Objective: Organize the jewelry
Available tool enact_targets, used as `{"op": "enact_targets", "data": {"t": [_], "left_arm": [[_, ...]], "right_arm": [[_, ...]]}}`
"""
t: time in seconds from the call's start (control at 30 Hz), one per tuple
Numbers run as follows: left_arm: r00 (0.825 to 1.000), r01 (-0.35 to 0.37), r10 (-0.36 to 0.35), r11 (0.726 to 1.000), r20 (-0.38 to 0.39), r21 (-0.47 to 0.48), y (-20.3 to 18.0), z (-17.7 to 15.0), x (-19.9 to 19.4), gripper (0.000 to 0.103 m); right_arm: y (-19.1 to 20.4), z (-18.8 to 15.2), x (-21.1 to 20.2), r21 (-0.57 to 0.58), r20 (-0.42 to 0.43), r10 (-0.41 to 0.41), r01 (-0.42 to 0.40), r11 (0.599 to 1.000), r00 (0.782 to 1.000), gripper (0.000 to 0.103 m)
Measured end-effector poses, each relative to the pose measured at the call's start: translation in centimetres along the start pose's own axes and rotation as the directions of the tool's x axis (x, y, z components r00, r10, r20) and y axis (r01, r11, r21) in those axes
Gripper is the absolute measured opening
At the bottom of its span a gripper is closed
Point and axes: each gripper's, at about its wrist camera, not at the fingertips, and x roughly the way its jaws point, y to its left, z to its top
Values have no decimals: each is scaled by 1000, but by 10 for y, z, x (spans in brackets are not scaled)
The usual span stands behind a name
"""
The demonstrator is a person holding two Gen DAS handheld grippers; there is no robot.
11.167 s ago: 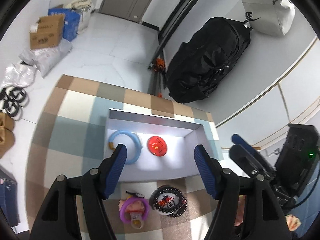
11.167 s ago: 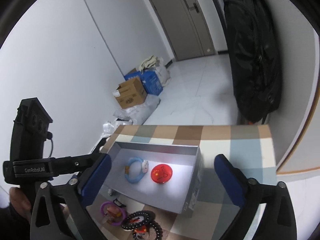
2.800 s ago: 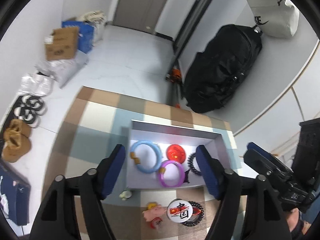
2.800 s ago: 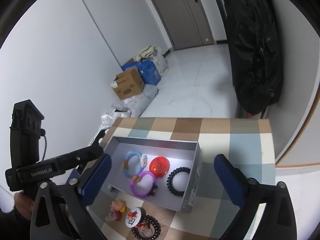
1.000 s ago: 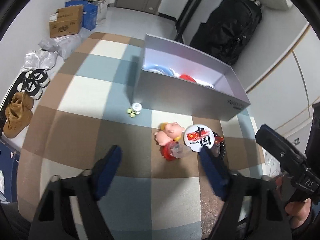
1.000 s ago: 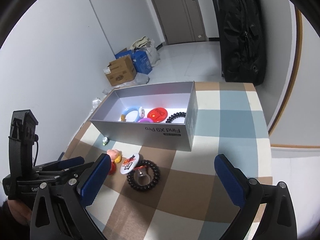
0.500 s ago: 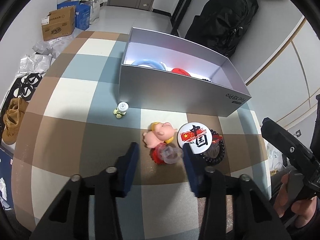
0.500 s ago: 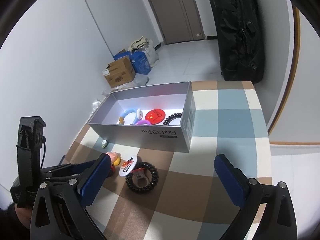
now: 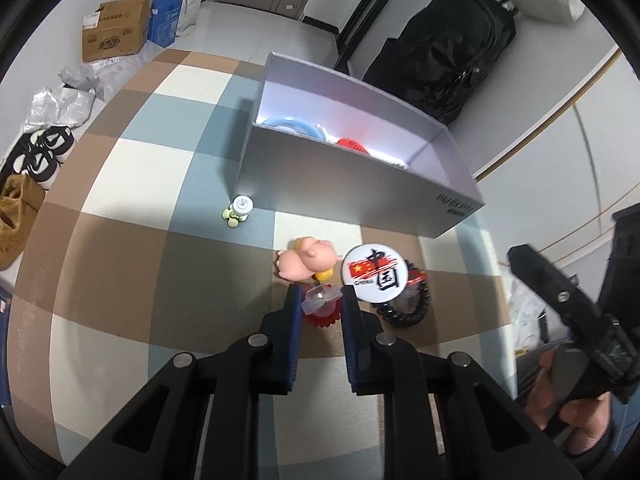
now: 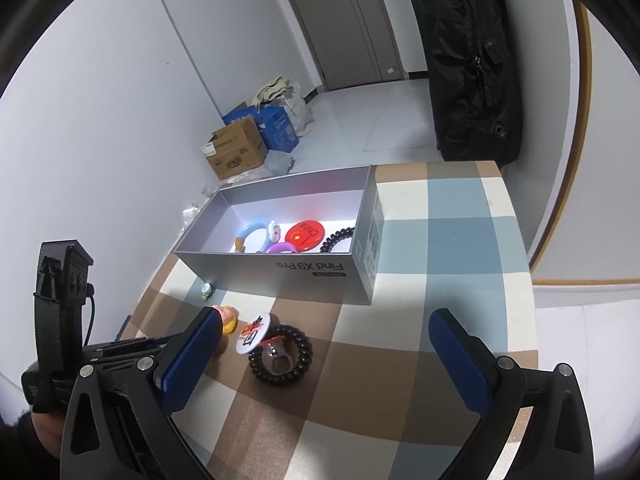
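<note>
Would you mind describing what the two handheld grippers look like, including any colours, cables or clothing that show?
Both grippers are matte black frames with silver rivets and blue ribbed finger pads. The left gripper has narrow pads; the right gripper shows broad blue pads. In the right wrist view, the left unit's black handle carries a thin black cable. A dark sleeve edge shows at the right hand.

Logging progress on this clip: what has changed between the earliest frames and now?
The purple ring and a black coil band went from the checked cloth into the grey box. The left gripper, open over the box before, now sits low, its jaws closing around the red-and-clear piece. The blue ring and red badge stayed inside; the right gripper stayed open.
</note>
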Motion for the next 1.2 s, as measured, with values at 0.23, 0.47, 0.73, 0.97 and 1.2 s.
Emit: {"op": "enact_targets", "data": {"t": [0.23, 0.47, 0.73, 0.97, 1.2], "left_arm": [[999, 35, -34, 999, 20, -33, 5, 0, -10, 14], [995, 81, -77, 995, 71, -57, 9, 3, -24, 14], [989, 125, -118, 989, 94, -73, 15, 8, -31, 14], [987, 141, -135, 987, 82, -75, 20, 11, -32, 14], [988, 139, -133, 986, 72, -91, 26, 10, -32, 14]], "right_arm": [[0, -2, -1, 4, -5, -8, 8, 1000, 1000, 103], [2, -6, 3, -5, -46, -18, 18, 1000, 999, 103], [20, -17, 14, -73, -94, 8, -15, 997, 996, 99], [37, -23, 30, -149, -140, 9, -30, 988, 990, 67], [47, -24, 42, -198, -144, -1, -27, 980, 990, 52]]}}
